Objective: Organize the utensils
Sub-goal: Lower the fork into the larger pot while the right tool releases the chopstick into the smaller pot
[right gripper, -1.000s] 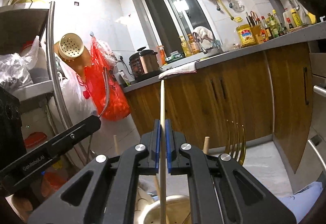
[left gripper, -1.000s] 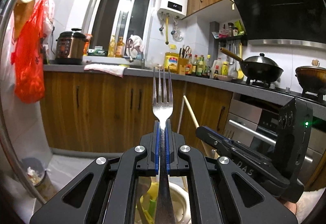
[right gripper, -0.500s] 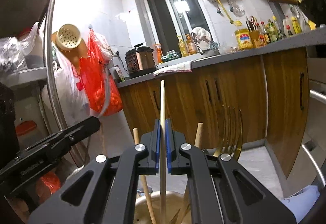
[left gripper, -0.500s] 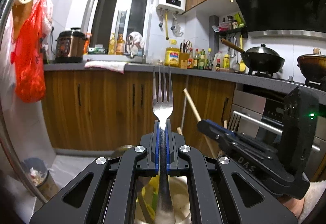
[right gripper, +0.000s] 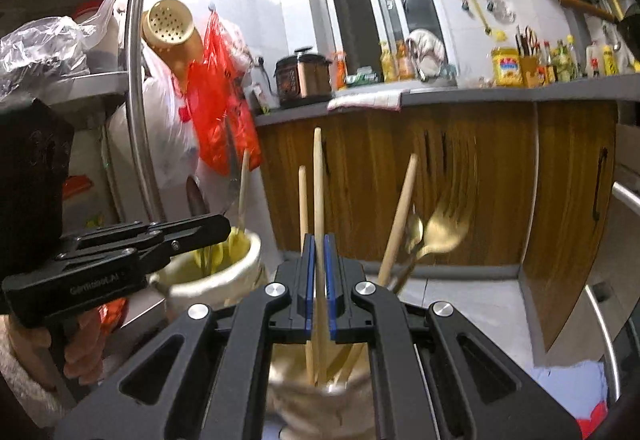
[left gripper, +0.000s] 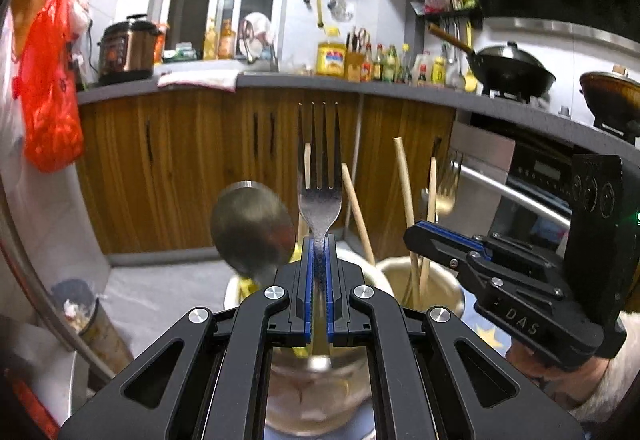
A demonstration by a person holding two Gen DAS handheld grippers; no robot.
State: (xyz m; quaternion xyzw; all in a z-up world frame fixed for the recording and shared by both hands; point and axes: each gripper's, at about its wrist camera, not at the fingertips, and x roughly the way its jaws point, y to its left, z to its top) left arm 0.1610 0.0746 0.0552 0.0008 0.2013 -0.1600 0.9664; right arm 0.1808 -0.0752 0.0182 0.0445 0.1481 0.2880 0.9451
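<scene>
The left tongs (left gripper: 318,260) are clamped on a silver fork (left gripper: 319,175), tines up, over a white holder (left gripper: 372,274). The right tongs (right gripper: 318,264) pinch a wooden chopstick (right gripper: 319,179) standing in a beige holder (right gripper: 320,396) among more chopsticks and gold cutlery (right gripper: 438,232).

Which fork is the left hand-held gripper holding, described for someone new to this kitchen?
Below the wooden cabinets, find the left hand-held gripper. The silver fork stands tines-up between its blue pads, unlike the wooden chopsticks standing in the holders.
</scene>
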